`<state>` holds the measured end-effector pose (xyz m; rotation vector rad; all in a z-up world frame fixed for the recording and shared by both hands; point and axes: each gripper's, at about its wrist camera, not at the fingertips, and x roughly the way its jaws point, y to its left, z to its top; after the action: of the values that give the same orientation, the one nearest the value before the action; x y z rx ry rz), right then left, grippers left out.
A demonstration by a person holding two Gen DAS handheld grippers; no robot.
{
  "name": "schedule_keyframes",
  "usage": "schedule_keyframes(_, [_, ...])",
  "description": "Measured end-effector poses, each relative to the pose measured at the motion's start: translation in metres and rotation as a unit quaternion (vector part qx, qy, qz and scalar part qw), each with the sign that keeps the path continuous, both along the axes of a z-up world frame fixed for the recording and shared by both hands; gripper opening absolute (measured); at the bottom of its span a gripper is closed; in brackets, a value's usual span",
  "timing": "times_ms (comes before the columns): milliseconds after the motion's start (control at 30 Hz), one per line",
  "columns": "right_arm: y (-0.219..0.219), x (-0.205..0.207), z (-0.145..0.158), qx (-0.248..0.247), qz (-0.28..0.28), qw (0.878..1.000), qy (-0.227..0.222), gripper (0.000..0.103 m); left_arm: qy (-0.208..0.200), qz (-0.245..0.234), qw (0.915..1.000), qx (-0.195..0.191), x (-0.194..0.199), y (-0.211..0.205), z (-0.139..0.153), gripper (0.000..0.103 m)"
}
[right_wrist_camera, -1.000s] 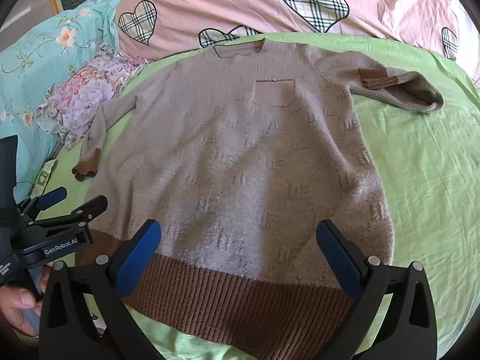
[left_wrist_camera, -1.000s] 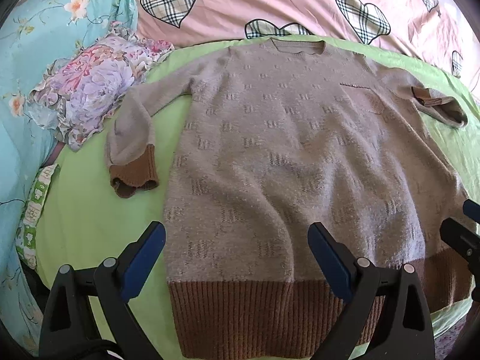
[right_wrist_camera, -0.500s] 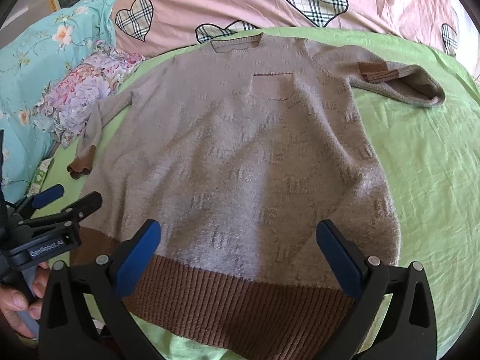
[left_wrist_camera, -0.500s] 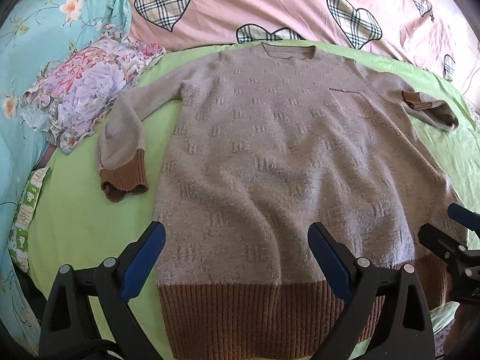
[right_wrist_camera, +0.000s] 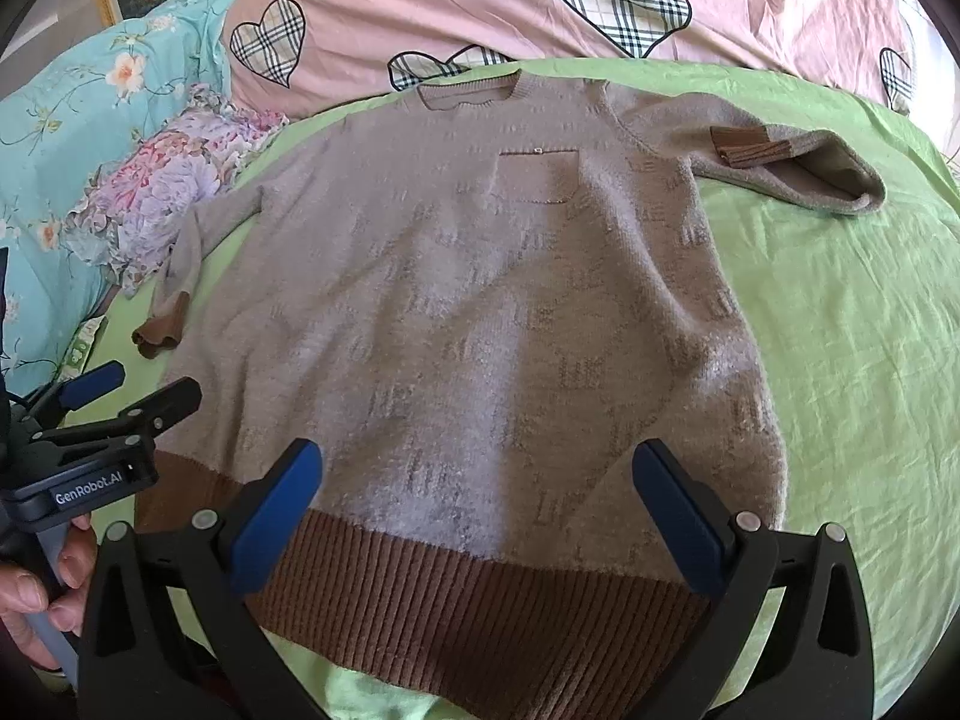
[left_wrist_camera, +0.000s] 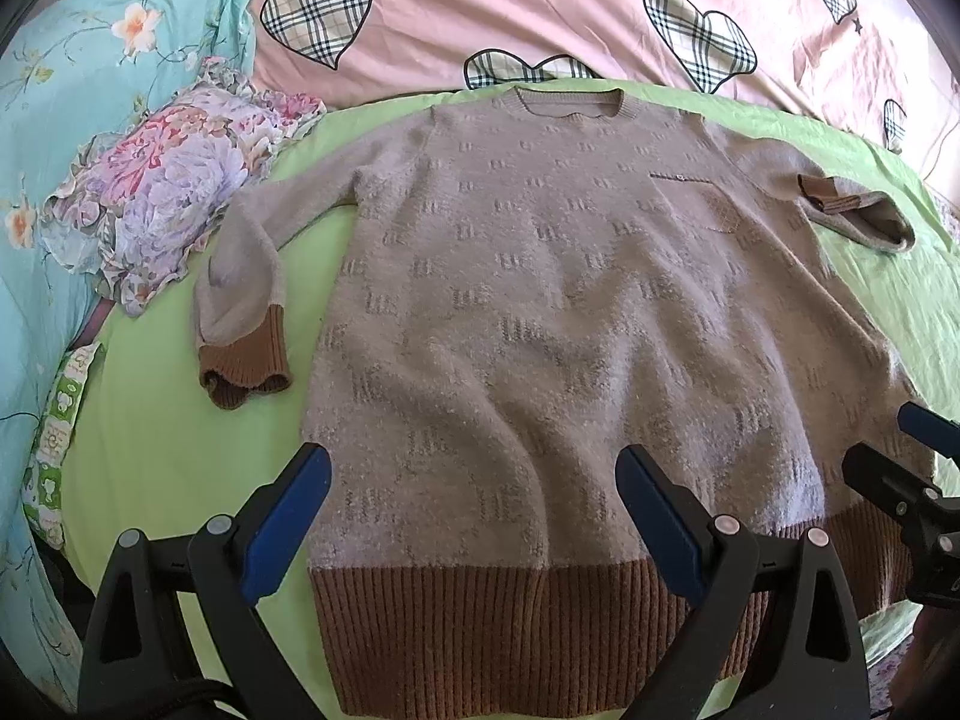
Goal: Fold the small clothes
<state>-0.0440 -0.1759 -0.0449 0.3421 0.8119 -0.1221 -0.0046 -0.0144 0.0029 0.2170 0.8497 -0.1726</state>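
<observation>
A grey-beige knit sweater (left_wrist_camera: 540, 312) with a brown ribbed hem (left_wrist_camera: 510, 630) lies flat, face up, on a green sheet (left_wrist_camera: 156, 432); it also shows in the right wrist view (right_wrist_camera: 480, 312). Its left sleeve (left_wrist_camera: 240, 300) bends down beside the body, brown cuff outward. Its right sleeve (right_wrist_camera: 792, 168) is folded back on itself. My left gripper (left_wrist_camera: 474, 510) is open and empty, hovering above the hem's left part. My right gripper (right_wrist_camera: 480, 492) is open and empty above the hem's right part.
A flowered ruffled cloth (left_wrist_camera: 156, 198) lies left of the sweater. Teal floral bedding (left_wrist_camera: 54, 120) lies further left. A pink quilt with plaid hearts (left_wrist_camera: 540, 18) lies behind the collar. Bare green sheet (right_wrist_camera: 852, 360) spreads to the right. Each gripper shows in the other's view.
Both grippers have drawn back and slightly up from the sweater, so more of the hem and sheet shows. The sweater has not moved.
</observation>
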Motion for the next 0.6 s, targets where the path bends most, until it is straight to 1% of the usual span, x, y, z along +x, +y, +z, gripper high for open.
schedule_keyframes(100, [-0.002,0.0,0.004,0.002,-0.001,1.0,-0.001,0.103,-0.004,-0.001,1.0,-0.004,0.001,-0.001,0.002,0.096])
schedule_keyframes(200, [-0.006,0.003,0.013,0.008,0.0,1.0,-0.012,0.103,-0.007,0.0,1.0,-0.005,0.005,0.0,0.005,0.096])
schedule_keyframes(333, [-0.01,0.009,0.03,0.01,-0.002,1.0,-0.027,0.103,-0.005,0.001,1.0,-0.006,0.012,0.001,0.009,0.096])
schedule_keyframes(600, [-0.025,0.029,0.059,0.038,0.005,0.998,-0.051,0.103,-0.001,0.009,0.9999,-0.006,0.028,0.001,0.016,0.096])
